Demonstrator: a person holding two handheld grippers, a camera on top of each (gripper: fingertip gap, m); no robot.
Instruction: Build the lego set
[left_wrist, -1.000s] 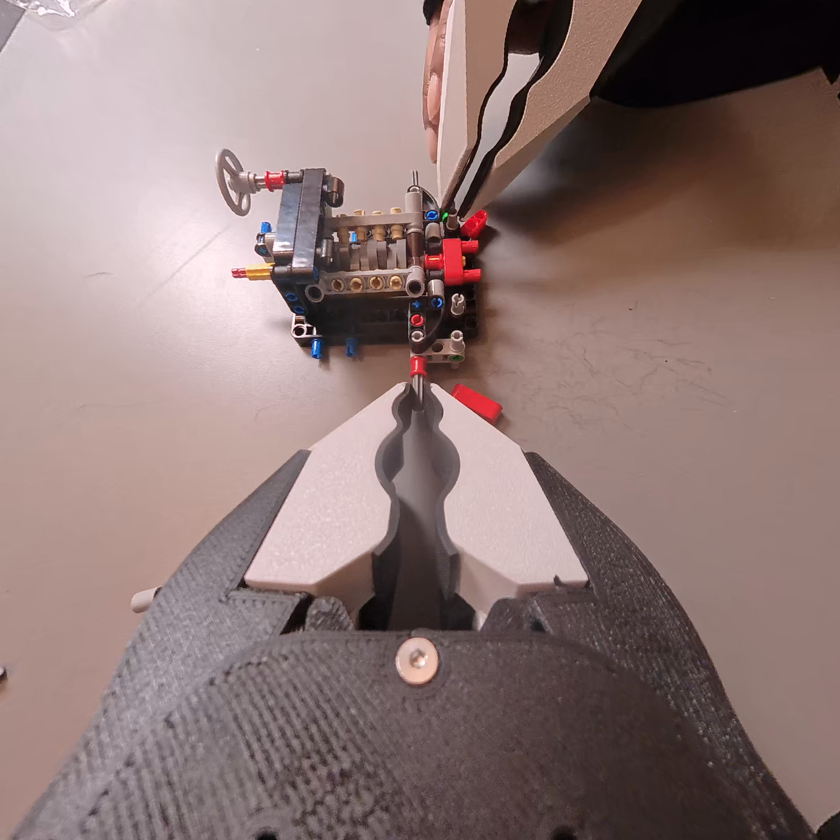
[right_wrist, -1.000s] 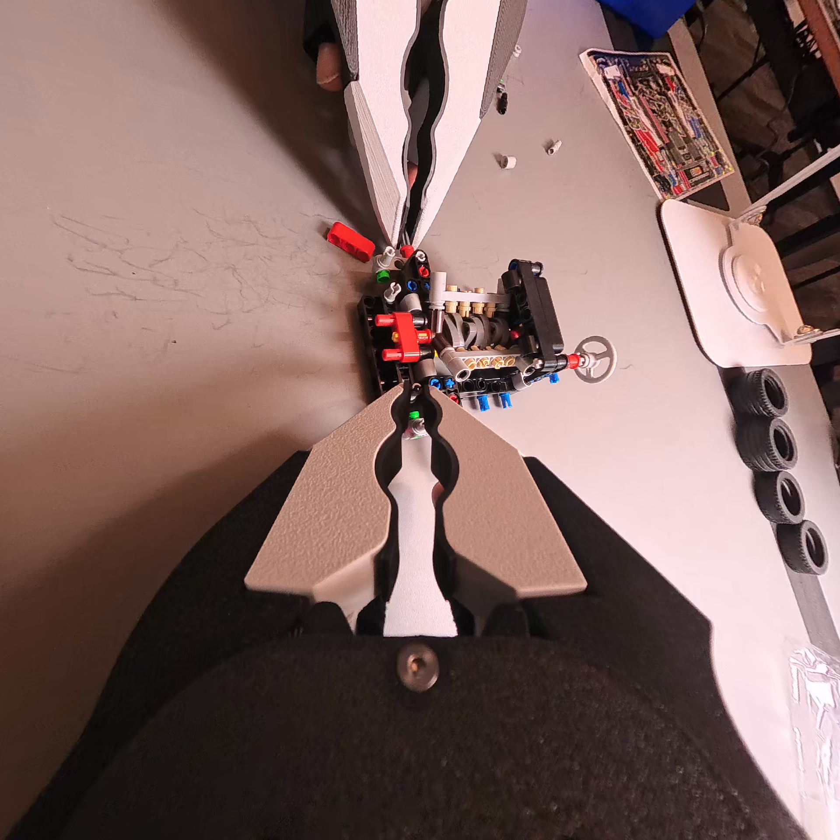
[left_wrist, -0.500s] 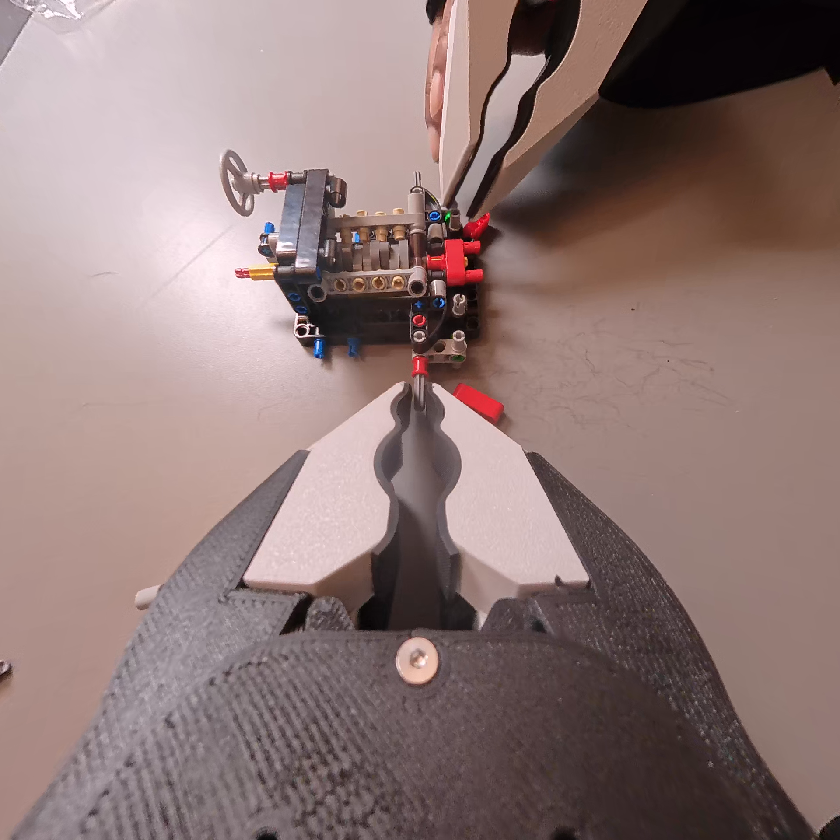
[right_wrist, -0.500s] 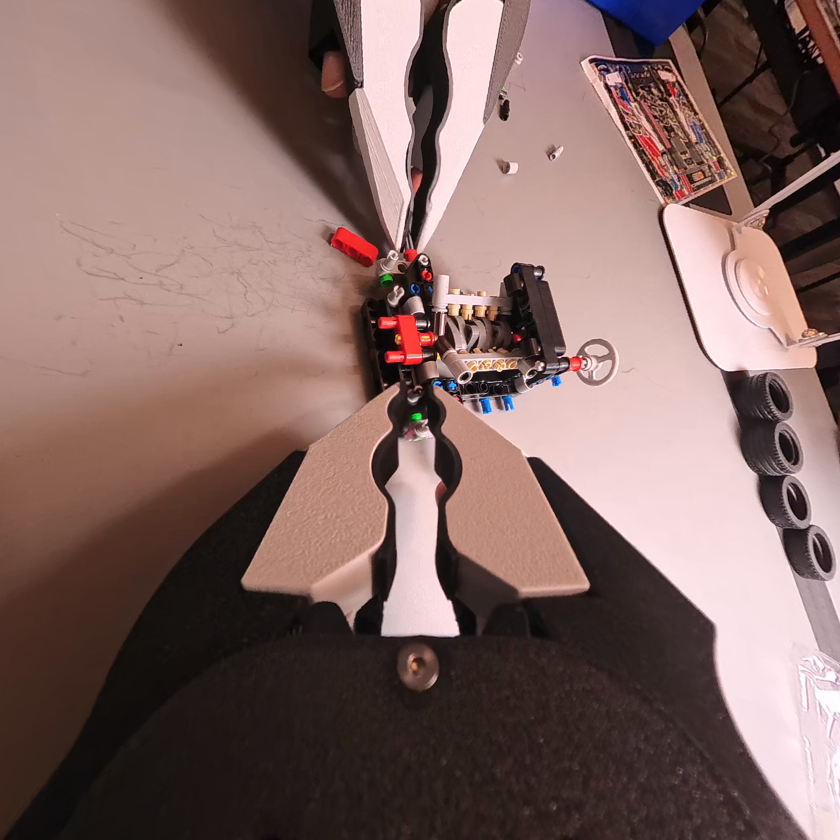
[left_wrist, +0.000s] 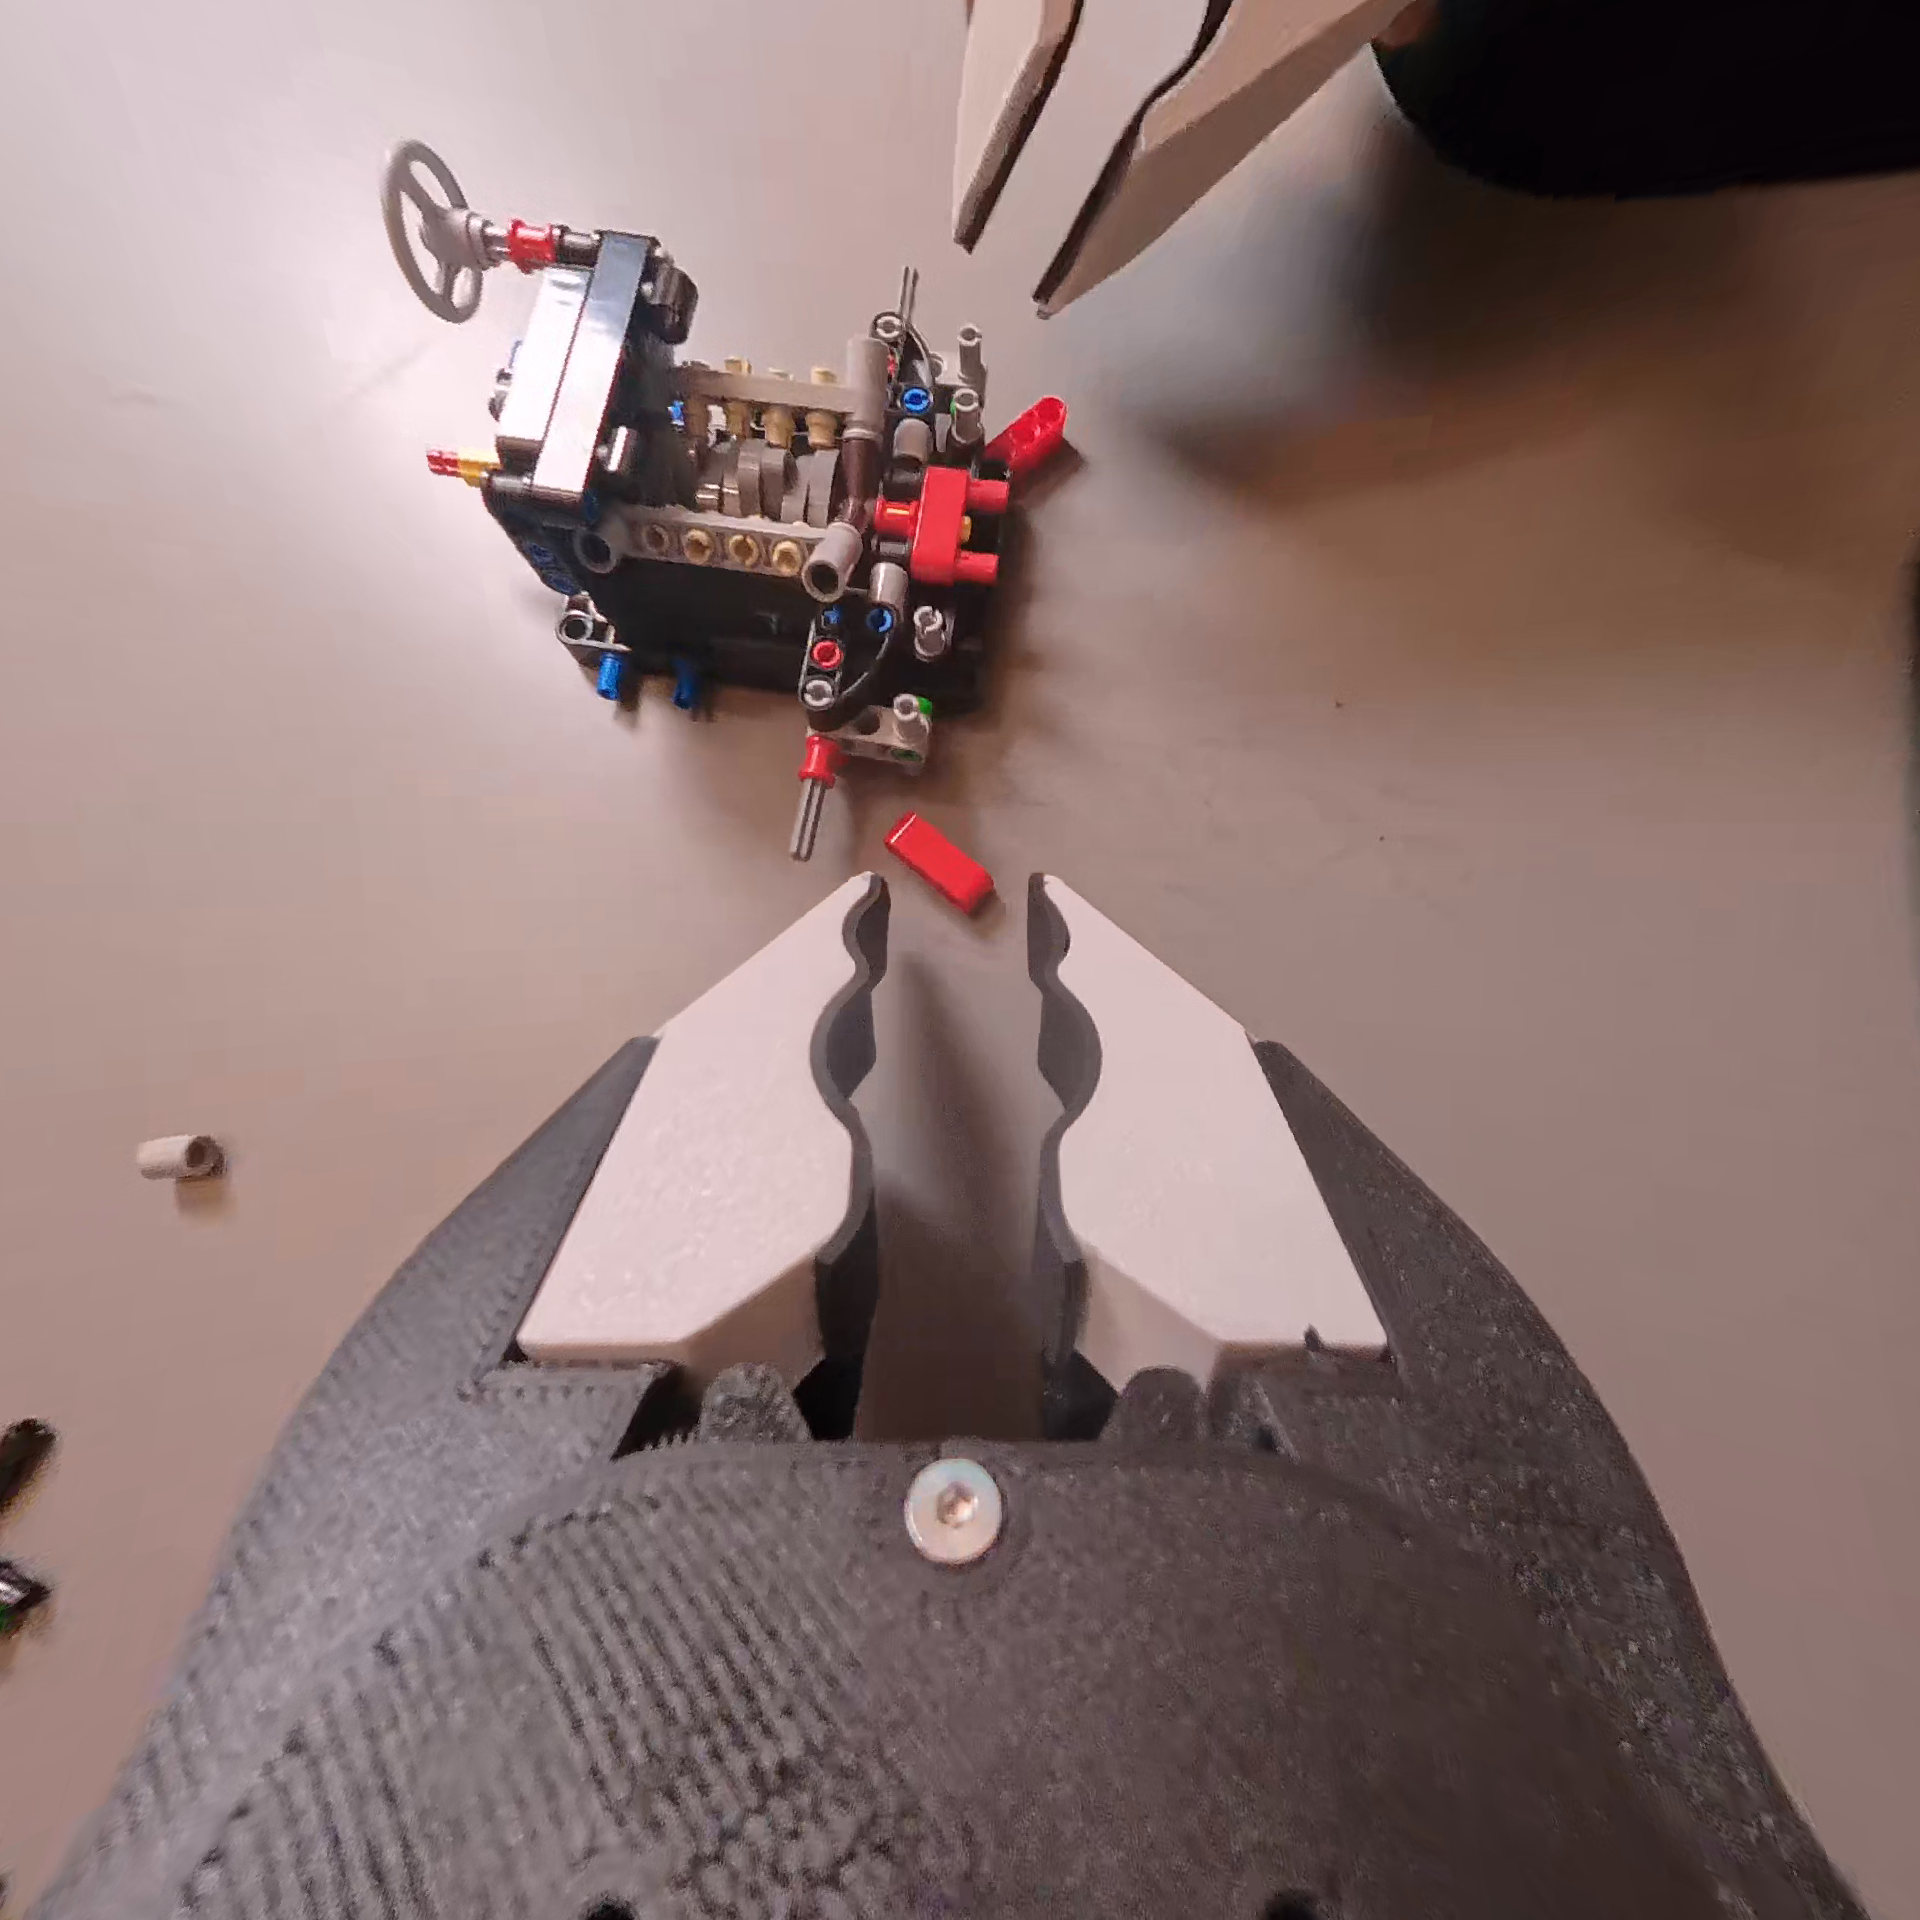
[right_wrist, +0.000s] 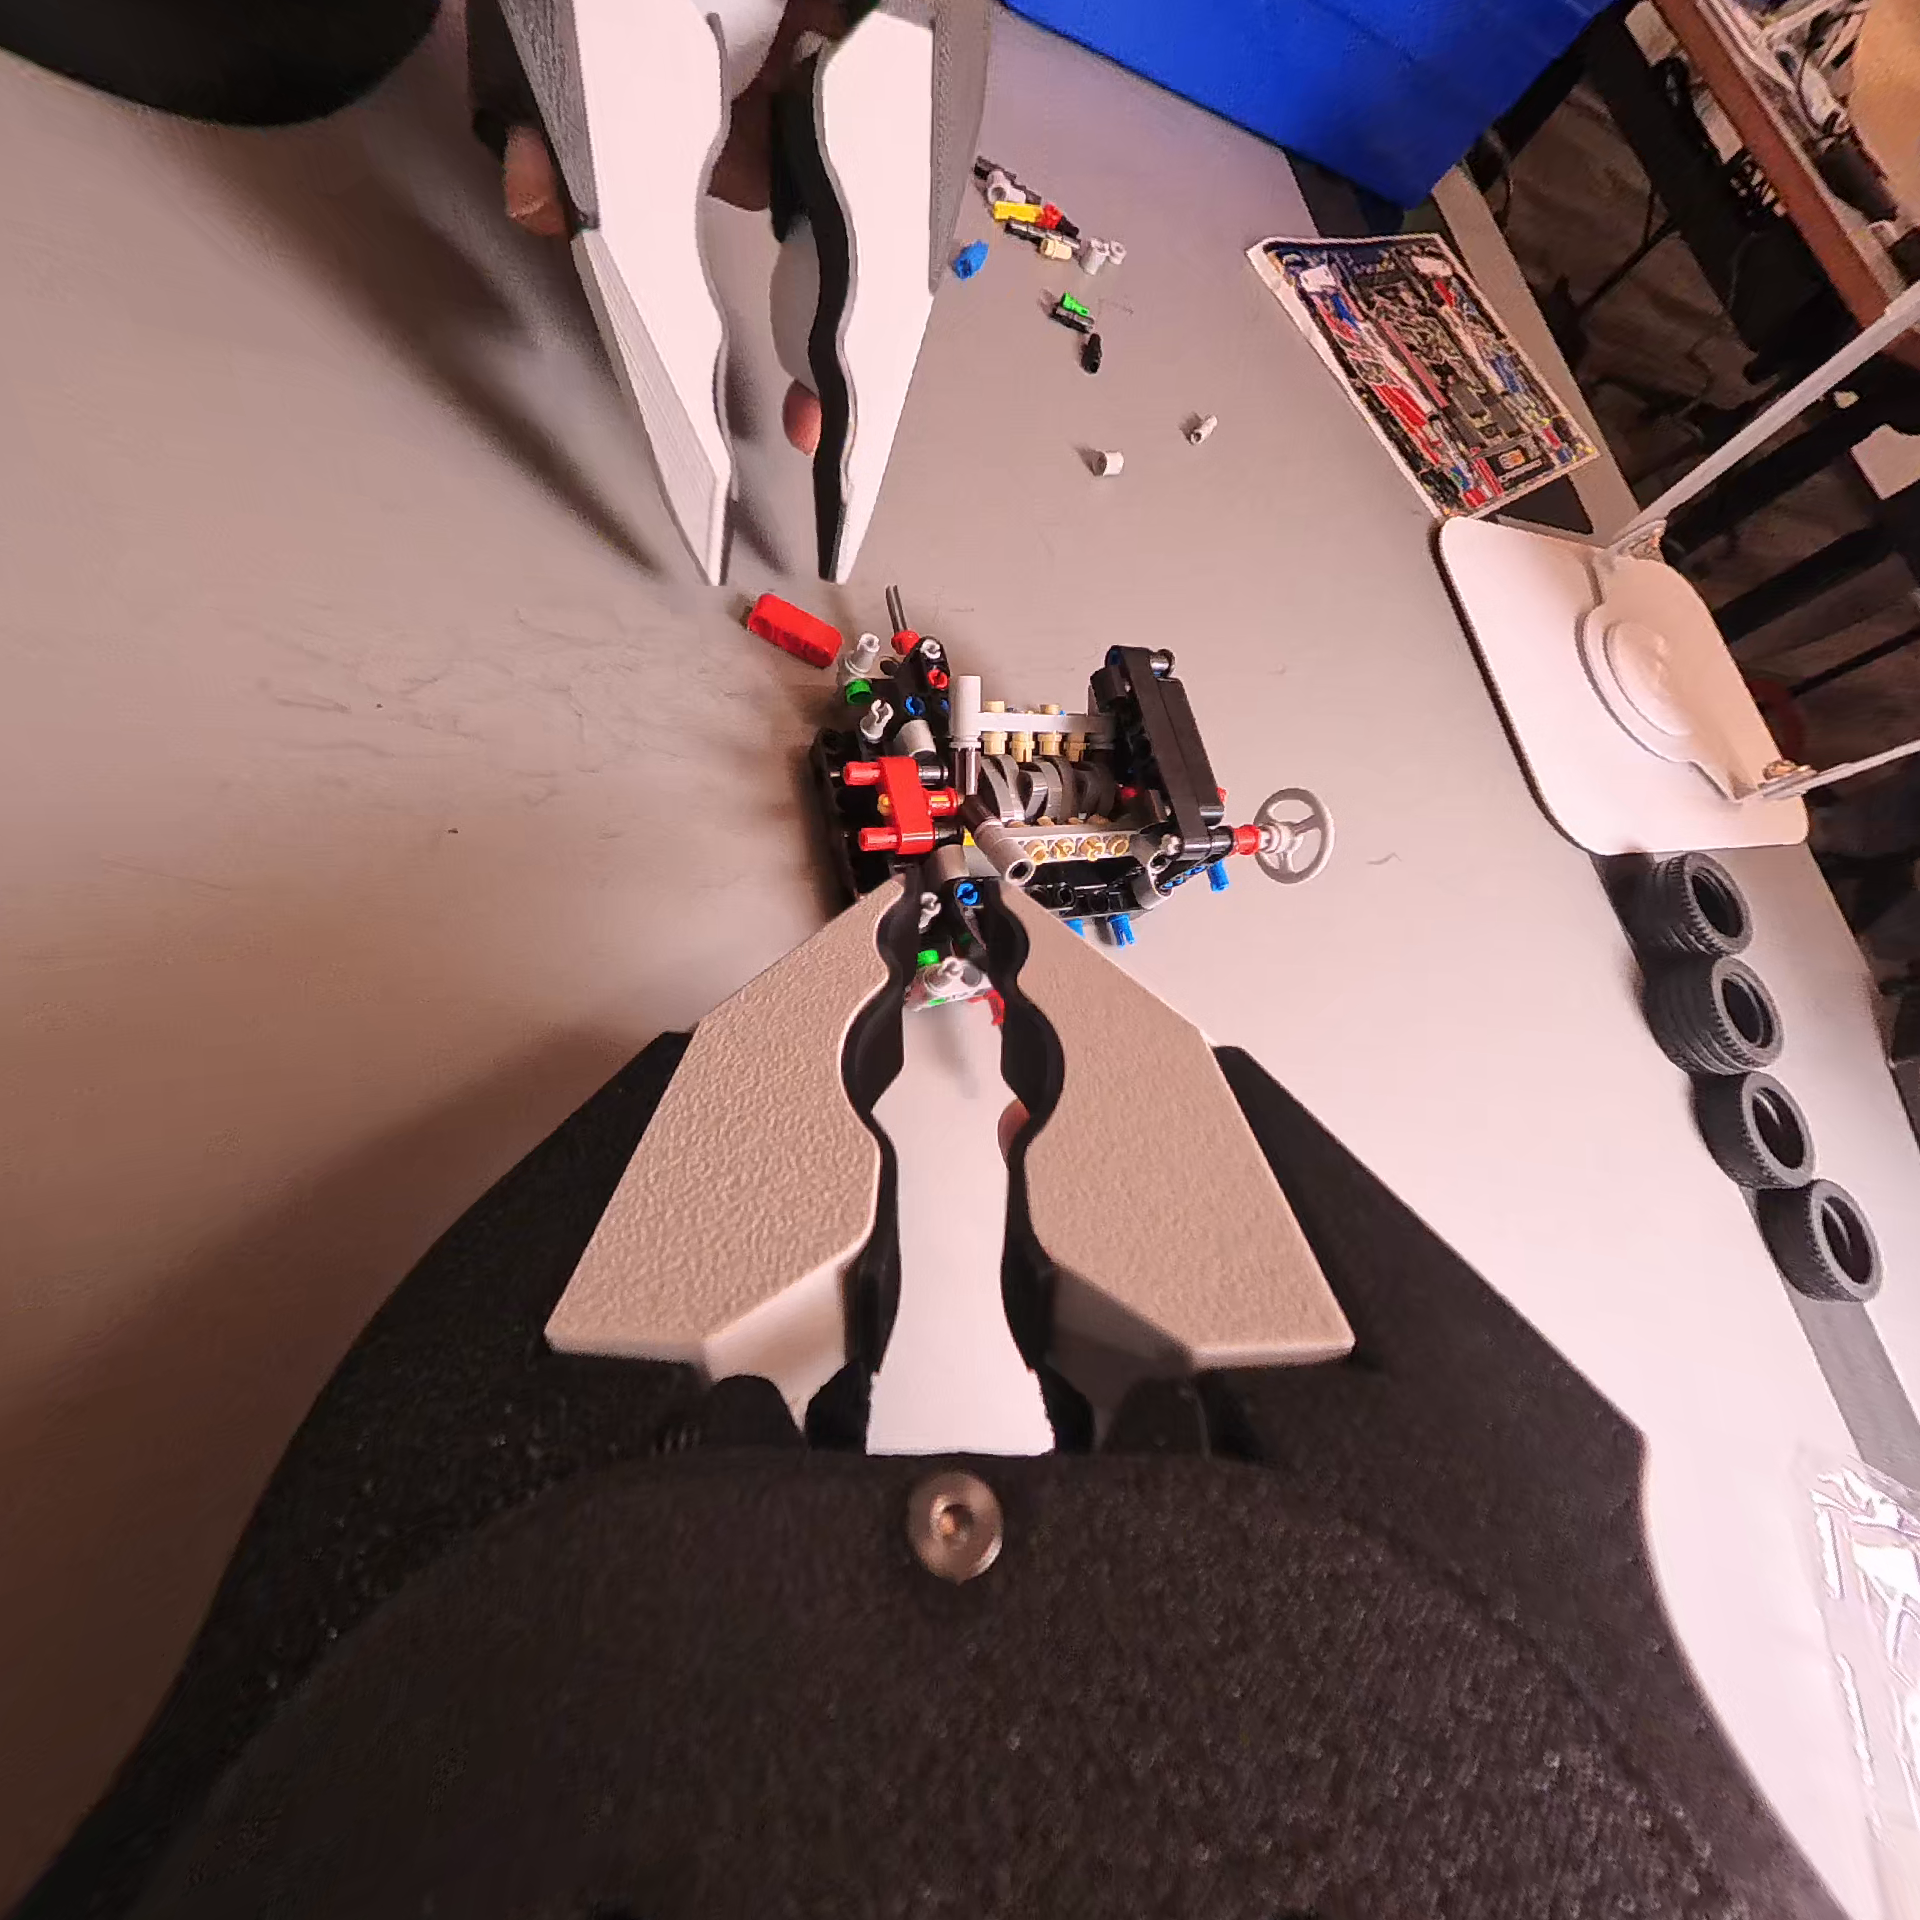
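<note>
The partly built lego model (left_wrist: 748, 499), black and grey with a grey steering wheel (left_wrist: 431, 229), sits on the table; it also shows in the right wrist view (right_wrist: 1039, 790). A grey axle with a red bush (left_wrist: 816, 790) sticks out of its near end. My left gripper (left_wrist: 956, 894) is open and empty, just short of a loose red brick (left_wrist: 940, 878) and the axle. My right gripper (right_wrist: 948, 894) is open and empty over the model's other end. In the left wrist view the right gripper (left_wrist: 1006, 275) hangs clear of the model.
Several black tyres (right_wrist: 1745, 1081) line the table's right edge. An instruction booklet (right_wrist: 1423, 364), a white stand base (right_wrist: 1621, 686) and scattered small parts (right_wrist: 1039, 218) lie beyond the model. A small grey connector (left_wrist: 182, 1155) lies at the left. A plastic bag (right_wrist: 1870, 1558) is at the right. The left gripper's tips are roughly 10 centimeters from the right gripper's.
My left gripper opened, let go of the grey axle and drew back. My right gripper opened wider and pulled away from the model's far end.
</note>
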